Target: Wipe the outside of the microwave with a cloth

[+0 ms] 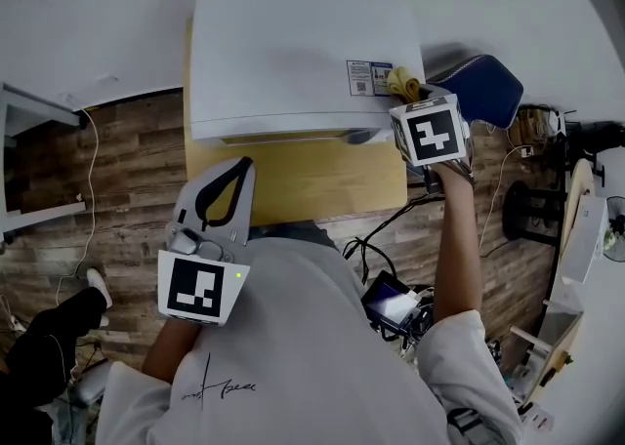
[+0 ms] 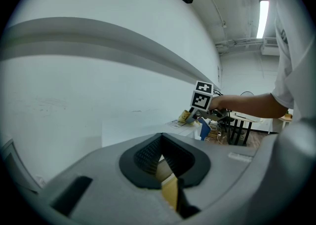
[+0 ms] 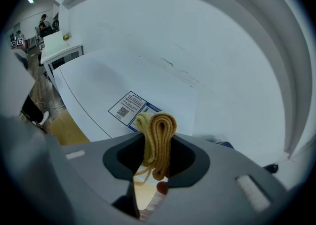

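Room: we stand at a white wall, on a wood-plank floor [image 1: 117,199], over a pale wooden tabletop [image 1: 303,184].
Task's thing: the white microwave [image 1: 283,53] sits on that tabletop, its back close to the wall.
Right claw: the right claw [image 3: 155,159] is closed on a folded yellow cloth [image 3: 158,128], held at the microwave's top, near its right edge and just beside the printed label [image 1: 368,77]. We cannot tell whether the cloth touches the top.
Left claw: the left claw [image 1: 237,172] hangs over the tabletop's front edge, well apart from the microwave, jaws together and holding nothing.
Progress: we judge the wiping to be at an early stage, on the top panel. Nothing shows which faces are done, so we count the sides and front as left to do.
In the way: a blue seat [image 1: 483,87] stands just beside the microwave's right side, the wall crowds its back, and black cables [image 1: 386,228] trail off the tabletop's right front corner.
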The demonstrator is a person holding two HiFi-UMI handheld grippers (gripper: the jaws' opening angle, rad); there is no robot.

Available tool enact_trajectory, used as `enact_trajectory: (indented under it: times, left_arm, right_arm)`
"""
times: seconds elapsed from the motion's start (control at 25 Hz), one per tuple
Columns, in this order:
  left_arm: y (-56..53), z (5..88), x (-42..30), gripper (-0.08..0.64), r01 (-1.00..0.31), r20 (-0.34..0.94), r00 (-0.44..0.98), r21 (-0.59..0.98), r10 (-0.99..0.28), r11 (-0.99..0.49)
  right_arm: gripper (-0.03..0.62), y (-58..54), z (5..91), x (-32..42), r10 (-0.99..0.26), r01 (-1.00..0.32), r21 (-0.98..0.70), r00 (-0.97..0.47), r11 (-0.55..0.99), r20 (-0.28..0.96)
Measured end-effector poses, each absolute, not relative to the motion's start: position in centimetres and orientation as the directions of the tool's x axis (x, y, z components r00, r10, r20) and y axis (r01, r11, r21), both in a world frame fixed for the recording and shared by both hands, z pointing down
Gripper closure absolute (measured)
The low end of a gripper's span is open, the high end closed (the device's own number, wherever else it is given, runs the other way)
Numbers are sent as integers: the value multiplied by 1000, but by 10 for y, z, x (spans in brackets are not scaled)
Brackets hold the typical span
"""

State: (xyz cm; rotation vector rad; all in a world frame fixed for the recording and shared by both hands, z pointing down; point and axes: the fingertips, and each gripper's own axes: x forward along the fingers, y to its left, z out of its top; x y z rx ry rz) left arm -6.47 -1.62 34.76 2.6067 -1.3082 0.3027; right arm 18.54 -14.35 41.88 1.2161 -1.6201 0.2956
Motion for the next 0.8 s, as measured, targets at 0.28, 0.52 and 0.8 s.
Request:
enact_trajectory:
  times: [0.28,0.52,0.8]
  left_arm:
    - [-17,348,-76,568,-798,269,596,89,-757,-596]
    - [-17,349,-83,568,-793,266,603,94,-753,-602]
    - [-18,349,-89,568,-794,256,603,99,-756,-600]
  right_arm:
    - [463,-140,421,164,-554,-813,356,51,460,831]
    - [463,-139,420,147,-555,-812,354,45,463,830]
    - [463,-136,421,126,-558,-798,355,27,488,829]
